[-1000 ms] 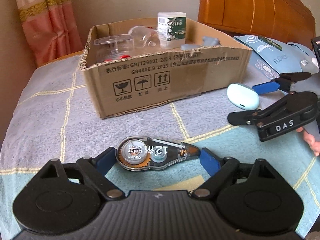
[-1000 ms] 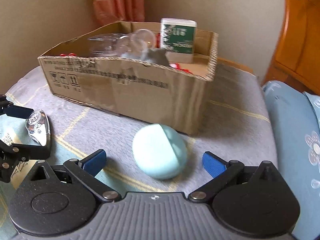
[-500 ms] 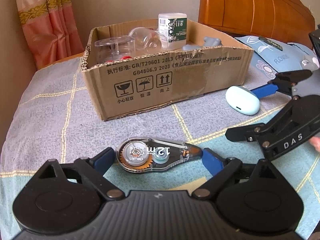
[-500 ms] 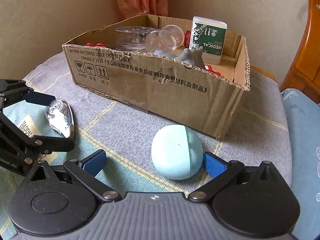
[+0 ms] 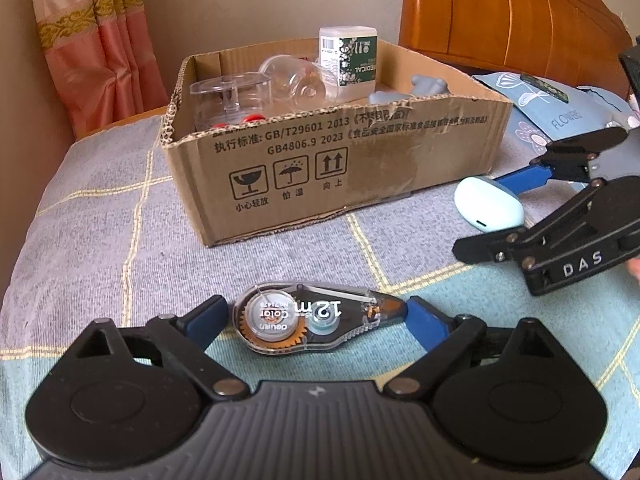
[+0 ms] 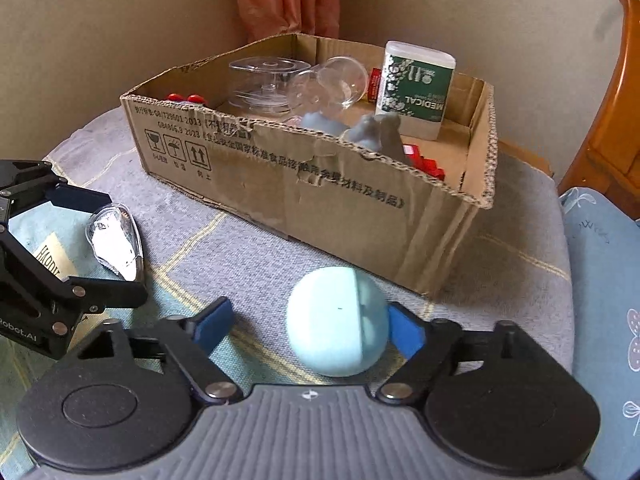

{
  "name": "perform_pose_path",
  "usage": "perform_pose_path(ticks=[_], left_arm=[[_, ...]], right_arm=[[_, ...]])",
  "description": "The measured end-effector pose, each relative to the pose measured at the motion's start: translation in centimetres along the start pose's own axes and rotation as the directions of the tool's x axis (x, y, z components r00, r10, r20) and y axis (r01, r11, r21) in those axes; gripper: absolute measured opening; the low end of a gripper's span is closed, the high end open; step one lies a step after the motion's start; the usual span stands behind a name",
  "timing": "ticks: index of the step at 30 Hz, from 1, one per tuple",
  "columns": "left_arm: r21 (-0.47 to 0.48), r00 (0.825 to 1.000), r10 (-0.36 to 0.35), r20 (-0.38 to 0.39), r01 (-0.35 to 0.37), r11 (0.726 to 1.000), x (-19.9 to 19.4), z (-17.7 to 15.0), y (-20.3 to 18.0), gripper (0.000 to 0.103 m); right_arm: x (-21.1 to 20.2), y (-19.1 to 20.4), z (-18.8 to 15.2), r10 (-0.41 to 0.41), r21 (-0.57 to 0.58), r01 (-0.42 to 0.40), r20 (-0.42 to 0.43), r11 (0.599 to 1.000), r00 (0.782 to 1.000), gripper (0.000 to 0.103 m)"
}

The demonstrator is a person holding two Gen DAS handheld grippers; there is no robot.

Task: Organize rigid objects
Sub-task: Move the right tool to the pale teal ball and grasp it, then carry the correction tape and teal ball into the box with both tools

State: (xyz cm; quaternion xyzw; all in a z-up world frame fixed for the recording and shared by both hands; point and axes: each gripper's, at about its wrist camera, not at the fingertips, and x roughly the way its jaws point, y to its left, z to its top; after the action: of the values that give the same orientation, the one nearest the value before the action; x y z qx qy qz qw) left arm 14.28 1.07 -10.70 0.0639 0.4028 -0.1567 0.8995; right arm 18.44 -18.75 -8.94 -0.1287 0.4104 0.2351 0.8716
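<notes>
left wrist view looks along the left gripper (image 5: 316, 316), whose blue pads stand wide at either end of a clear correction tape dispenser (image 5: 316, 316) lying flat on the checked bedspread (image 5: 92, 236). its left pad sits just beside the round end of the dispenser and its right pad looks to touch the pointed tip, though i cannot tell whether either pad presses. these jaws had been widening a little and have now settled, with the dispenser lying between them on the cloth

farther off, past the dispenser, an open cardboard box (image 5: 332, 168) rests on the bedspread. inside it stand a clear plastic spool (image 5: 232, 92), a clear round dish (image 5: 292, 76) tipped on its side, a white and green medical box (image 5: 348, 60) upright at the far wall, and a grey moulded piece (image 5: 428, 84) near the right wall

to the right, the right gripper (image 6: 308, 324) reaches in around a pale blue egg-shaped case (image 6: 338, 320) that lies on the bedspread near the box's right corner. right wrist view shows its jaws partly open and just closing in: the right pad touches the side of the case, while the left pad stands clear of it with bare cloth between, so the case is not yet gripped

a blue flowered pillow (image 5: 560, 108) and a wooden headboard (image 5: 500, 12) lie beyond on the right, and a pink curtain (image 5: 96, 40) hangs at the far left
</notes>
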Motion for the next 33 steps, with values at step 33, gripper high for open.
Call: perform_pose_path(ticks=[33], left_arm=[[0.17,0.997,-0.048,-0.059,0.057,0.984,-4.2,2.6,-0.7,0.089]], right_arm=[[-3.8,0.8,0.0,-0.006,-0.084,0.002,-0.046,0.996,0.999,0.058]])
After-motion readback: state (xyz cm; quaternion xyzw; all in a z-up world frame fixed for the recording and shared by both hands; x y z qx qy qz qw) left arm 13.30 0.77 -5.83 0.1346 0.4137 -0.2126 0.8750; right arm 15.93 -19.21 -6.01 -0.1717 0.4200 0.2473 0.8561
